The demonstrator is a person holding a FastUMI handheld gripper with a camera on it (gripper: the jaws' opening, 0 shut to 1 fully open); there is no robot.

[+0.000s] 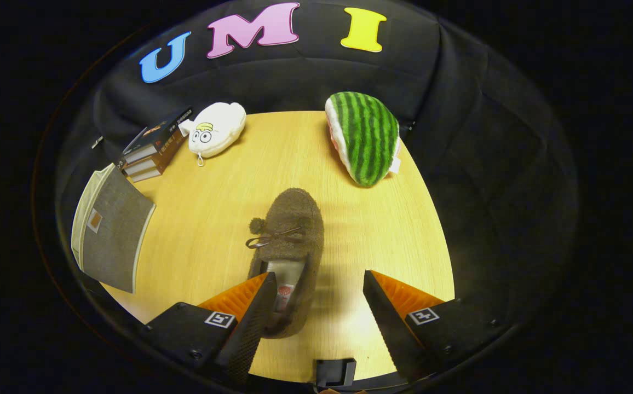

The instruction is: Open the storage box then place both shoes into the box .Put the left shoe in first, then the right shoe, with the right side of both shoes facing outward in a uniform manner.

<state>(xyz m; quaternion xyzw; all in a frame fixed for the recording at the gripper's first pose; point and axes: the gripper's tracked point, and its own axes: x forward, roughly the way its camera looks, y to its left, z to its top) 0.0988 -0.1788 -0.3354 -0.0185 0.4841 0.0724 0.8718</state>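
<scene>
A brown fuzzy shoe (293, 230) with a small bow and pompom lies on the wooden table (212, 230), toe pointing away from me. Its heel end sits between my fingers, close against the left finger (251, 306). My gripper (319, 284) is open, hovering over the heel, and the right finger stands well apart from the shoe. The grey storage box (113, 232) sits at the table's left edge, left of the fingers; I cannot tell if its lid is open.
A stack of books (155, 148) stands at the back left beyond the box. Next to it lies a white plush toy (217, 129). A watermelon-striped plush (364, 137) rests at the back right near the table's edge.
</scene>
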